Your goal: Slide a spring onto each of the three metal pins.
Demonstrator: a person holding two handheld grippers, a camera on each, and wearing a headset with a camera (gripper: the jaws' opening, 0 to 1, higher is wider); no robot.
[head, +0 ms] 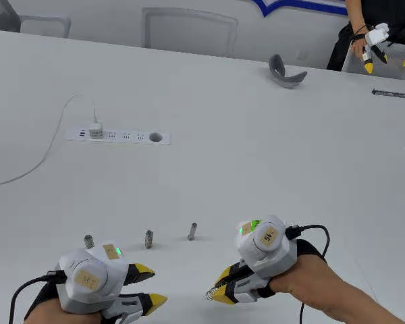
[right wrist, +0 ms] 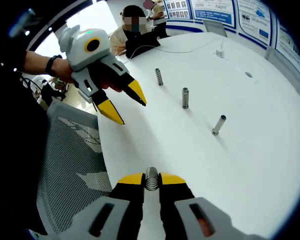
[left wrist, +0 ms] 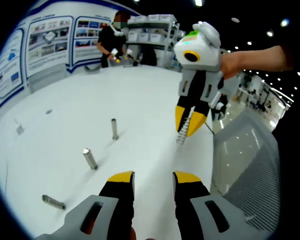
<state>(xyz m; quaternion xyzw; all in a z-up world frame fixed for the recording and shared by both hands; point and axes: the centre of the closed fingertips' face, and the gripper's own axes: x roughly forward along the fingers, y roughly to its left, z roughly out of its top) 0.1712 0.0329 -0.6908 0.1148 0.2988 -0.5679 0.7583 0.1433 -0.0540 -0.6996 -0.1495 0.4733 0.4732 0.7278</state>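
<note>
**Spotter:** Your right tool (head: 219, 287) is pinching a spring (head: 212, 292) by one end. The jaws are pressed onto it and most of its length sticks out past the yellow tips. I'd guess that's deliberate, since it leaves the far end open to go over a pin.

**Coach:** Agreed. You're holding it low over the white surface (head: 256, 155), near the front edge and apart from the row of pins. In your right gripper view the spring faces you end on, centred between the jaws.

**Spotter:** Your left tool (head: 154, 283) is spread wide and carries nothing. It hovers just in front of the row, probably kept free to steady a pin if one leans.

**Coach:** Now look at the row. The left pin (head: 89, 241) and the middle pin (head: 149, 238) each wear a spring already. The right pin (head: 192, 231) is bare, smooth and grey. It stands upright and is the one nearest your loaded tool. By my reckoning two are done and one is left.

**Spotter:** The spring you hold is short and silvery, thin wire wound in close turns. It looks light and whippy. From your left gripper view it slants away from the jaws rather than hanging plumb. So bring its axis in line with the bare pin before you lower it, or the mouth may catch on the pin's top.
</note>
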